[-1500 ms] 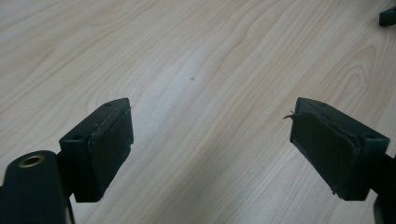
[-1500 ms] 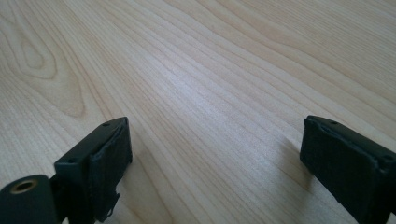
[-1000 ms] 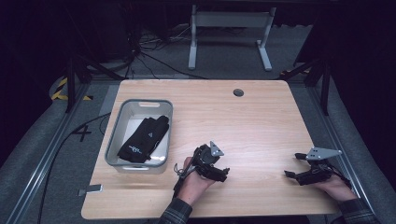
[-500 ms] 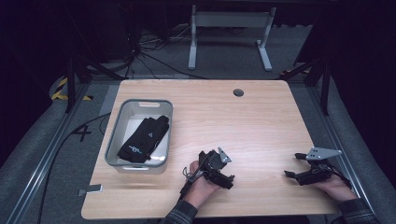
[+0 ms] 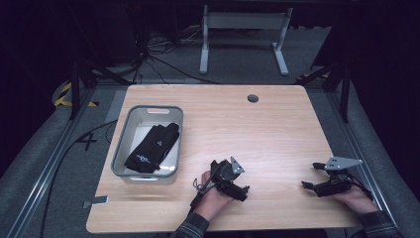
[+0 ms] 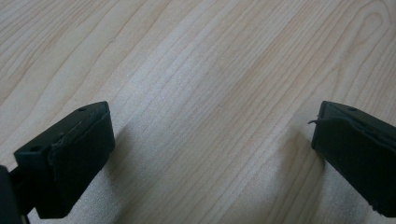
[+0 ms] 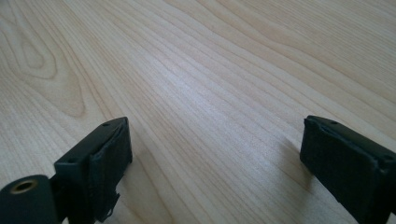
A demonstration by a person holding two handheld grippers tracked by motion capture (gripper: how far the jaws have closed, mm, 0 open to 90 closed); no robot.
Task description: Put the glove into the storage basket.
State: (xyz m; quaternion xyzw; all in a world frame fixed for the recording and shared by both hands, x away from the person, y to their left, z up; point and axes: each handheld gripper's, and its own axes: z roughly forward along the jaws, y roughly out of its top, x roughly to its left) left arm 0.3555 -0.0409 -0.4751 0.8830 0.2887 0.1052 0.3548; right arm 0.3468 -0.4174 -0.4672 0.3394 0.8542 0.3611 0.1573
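Observation:
On the wooden table [image 5: 277, 129] a person's left hand holds my left gripper [image 5: 236, 183] near the front edge, right of a grey tray [image 5: 148, 110]. A pair of black gloves [image 5: 151, 148] lies in the tray. The left gripper's jaws have just been opening. In the left gripper view they [image 6: 212, 140] stand wide apart over bare wood with nothing between them. At the front right, the other hand rests my right gripper [image 5: 311, 176] on the table. It is open too, with bare wood between its jaws in the right gripper view [image 7: 215, 154].
A round cable hole [image 5: 253, 98] sits near the table's far edge. A small grey tag [image 5: 96, 202] lies at the front left corner. Behind the table stands a metal frame [image 5: 242, 20] among cables on the floor.
The left gripper has shifted slightly right and toward the front edge, turning a little in the hand. The right gripper has stayed where it was.

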